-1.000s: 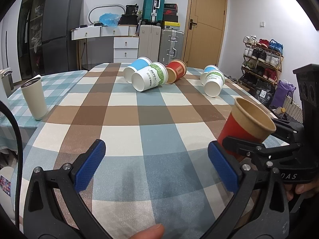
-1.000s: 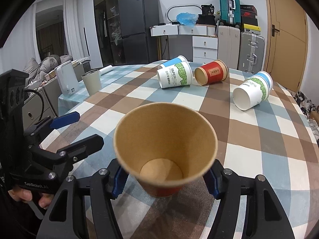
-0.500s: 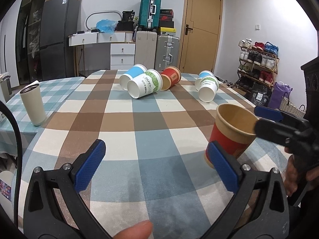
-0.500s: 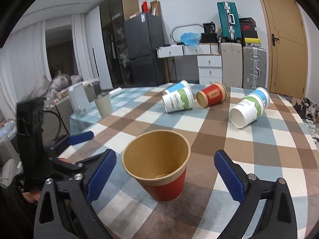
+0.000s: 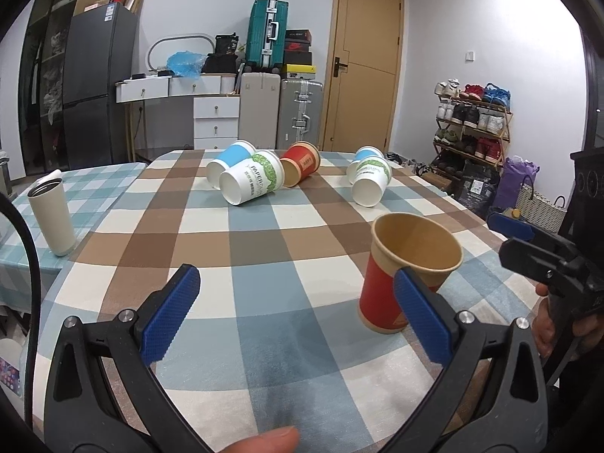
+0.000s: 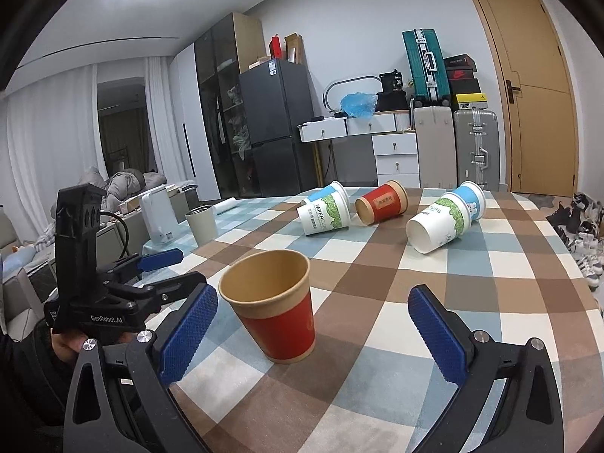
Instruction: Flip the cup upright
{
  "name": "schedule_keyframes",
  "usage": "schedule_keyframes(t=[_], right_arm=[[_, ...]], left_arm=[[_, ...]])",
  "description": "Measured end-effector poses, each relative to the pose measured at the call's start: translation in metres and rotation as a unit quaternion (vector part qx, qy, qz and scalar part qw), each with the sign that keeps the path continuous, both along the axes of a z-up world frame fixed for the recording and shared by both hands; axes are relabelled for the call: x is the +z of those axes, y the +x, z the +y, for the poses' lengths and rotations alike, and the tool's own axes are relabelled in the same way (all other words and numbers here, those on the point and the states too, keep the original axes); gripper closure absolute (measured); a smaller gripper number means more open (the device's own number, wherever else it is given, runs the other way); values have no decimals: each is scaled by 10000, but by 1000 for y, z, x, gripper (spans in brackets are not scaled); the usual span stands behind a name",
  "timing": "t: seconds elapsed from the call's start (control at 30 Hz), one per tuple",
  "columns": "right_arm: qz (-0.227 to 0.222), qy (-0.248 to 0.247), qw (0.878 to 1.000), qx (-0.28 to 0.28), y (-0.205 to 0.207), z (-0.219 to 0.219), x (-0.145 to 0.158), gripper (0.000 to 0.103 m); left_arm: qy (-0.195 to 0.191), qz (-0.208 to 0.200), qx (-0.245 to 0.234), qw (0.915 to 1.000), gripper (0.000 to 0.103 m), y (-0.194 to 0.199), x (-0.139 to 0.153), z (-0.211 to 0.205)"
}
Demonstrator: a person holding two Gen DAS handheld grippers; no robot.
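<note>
Now | red cup (image 6: 277,315) upright, between right tool (image 6: 309,334) pads, untouched | both tools wide open, empty

Upright cup (image 6: 273,307) on table (image 6: 490,279), toppled cups (image 6: 381,204) behind, tumbler (image 5: 51,217) perhaps on adjoining table, far left

Red cup (image 6: 277,322), checked tablecloth (image 6: 472,275)

White walls, wooden door (image 5: 362,71), black fridge (image 5: 96,87), stacked suitcases (image 5: 281,87), shoe rack (image 5: 472,120)
</note>
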State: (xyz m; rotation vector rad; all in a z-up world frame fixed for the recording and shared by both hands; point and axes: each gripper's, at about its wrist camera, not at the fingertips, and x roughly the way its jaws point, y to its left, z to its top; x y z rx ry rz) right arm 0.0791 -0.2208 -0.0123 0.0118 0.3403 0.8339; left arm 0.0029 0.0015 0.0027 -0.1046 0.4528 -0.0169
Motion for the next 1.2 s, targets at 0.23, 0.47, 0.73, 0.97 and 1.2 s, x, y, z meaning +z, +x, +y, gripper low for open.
schedule_keyframes(t=[0.23,0.47,0.73,0.97,1.2], right_arm=[[-68,44,10000,5,-2,-2,-1,0],[-180,20,9998,27,-6,3,1,0],[-211,-55,9997,94,-7,5,-3,0],[-210,-60,9997,69,-8,4,-4,0],[-215,-85,9997,54,-8,4,-5,0]], left_arm=[[84,-80,-87,9999,1,2,3,-7],[22,-39,-138,9999,1,5,0,-9],[-46,-63,-133,9999,1,1,-1,-8],[31,-113,-129,9998,1,-1,-1,-10],[52,-149,-87,9998,1,-1,0,-12]])
